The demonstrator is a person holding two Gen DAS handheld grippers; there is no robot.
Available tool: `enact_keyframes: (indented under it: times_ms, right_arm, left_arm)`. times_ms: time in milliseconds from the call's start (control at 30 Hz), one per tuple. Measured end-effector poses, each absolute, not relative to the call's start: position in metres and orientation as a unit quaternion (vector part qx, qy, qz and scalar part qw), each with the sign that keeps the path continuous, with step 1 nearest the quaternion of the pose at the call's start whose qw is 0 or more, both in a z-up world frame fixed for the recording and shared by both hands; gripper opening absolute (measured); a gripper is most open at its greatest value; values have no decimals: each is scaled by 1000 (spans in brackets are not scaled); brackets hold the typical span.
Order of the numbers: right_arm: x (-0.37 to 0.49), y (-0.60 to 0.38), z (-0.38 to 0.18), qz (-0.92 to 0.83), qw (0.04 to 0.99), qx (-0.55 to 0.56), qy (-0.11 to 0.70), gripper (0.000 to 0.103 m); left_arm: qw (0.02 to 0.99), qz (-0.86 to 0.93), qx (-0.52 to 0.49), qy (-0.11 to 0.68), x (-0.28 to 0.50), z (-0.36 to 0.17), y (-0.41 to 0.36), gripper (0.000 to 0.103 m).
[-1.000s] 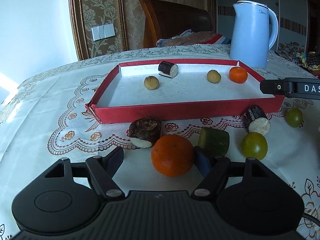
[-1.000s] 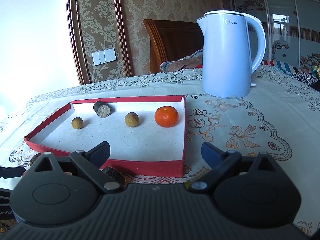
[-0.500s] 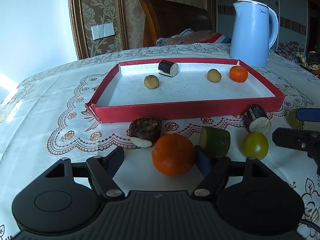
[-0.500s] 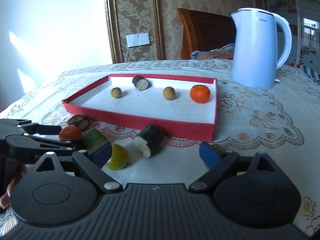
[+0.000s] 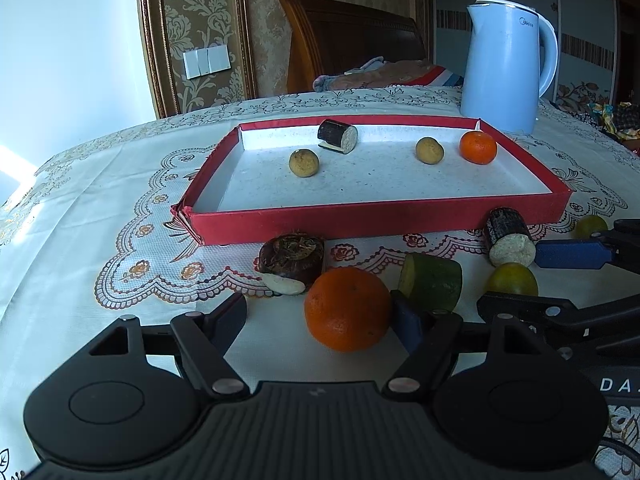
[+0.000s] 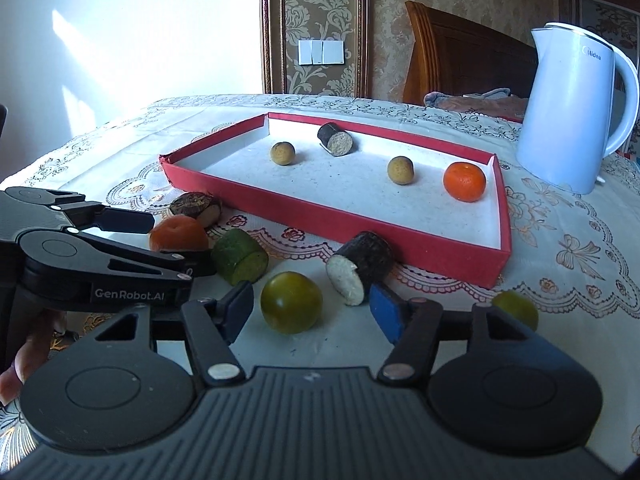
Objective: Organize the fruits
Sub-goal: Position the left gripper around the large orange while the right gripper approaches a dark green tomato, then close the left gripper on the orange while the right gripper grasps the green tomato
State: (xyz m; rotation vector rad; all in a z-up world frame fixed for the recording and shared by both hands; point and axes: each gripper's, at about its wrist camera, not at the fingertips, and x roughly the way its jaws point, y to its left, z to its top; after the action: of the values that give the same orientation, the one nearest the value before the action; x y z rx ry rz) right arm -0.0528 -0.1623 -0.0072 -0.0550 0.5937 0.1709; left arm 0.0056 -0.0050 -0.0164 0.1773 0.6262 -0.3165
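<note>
I've got a red tray point(image 5: 380, 216) w/ white floor mid-frame, holding four pcs: two tan round fruits point(image 5: 304, 163) point(image 5: 429, 151), a small orange point(image 5: 477, 147) at its right end, and a dark cut stub point(image 5: 337, 136) on its side near the back wall. Outside, lower centre of frame: big orange point(image 5: 347, 309), brown cut chunk point(image 5: 291, 258) to its upper left, green cut chunk point(image 5: 431, 282) to its right. Farther right: a 2nd dark stub point(image 5: 509, 237) touching the tray front, and two green round fruits point(image 5: 512, 279) point(image 5: 591, 226).

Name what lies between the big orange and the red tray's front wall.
The dark brown cut chunk lies between the big orange and red tray, seen in the left wrist view.
</note>
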Motion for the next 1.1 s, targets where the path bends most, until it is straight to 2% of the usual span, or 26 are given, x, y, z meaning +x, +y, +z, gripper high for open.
enact_keyframes:
  times_ms: [100,167,200,333,467,733,900,967,1100]
  right_arm:
    - [-49,-161,-8,84,951,-34,295,56]
    - [-49,-160,-9,88,949,-37,299,43]
    - [-48,-159,-10,90,948,-38,303,42]
    - [-47,-161,-11,90,947,-34,305,41]
    - [-47,-161,-12,89,948,-33,304,40]
    - [-47,-160,-12,86,948,-34,303,40]
    - [-48,-160,-12,86,949,-39,301,36]
    - [-49,-158,-12,85,950,-42,299,35]
    - [-49,-159,-11,84,950,-41,299,32]
  left_arm:
    - [935,-154,88,306,6,-17,-5,77]
    - [935,-154,88,305,6,-17,-5,77]
    - [936,-154,88,305,5,-17,-5,77]
    - [936,-154,88,304,5,-17,-5,77]
    - [936,-160,90,299,3,-17,-5,72]
    - [934,-178,107,289,-3,-16,-12,51]
    - [935,-180,108,287,-4,-16,-13,49]
    - [936,-182,109,281,-5,-15,-13,43]
    - [936,-182,114,279,-7,-14,-14,43]
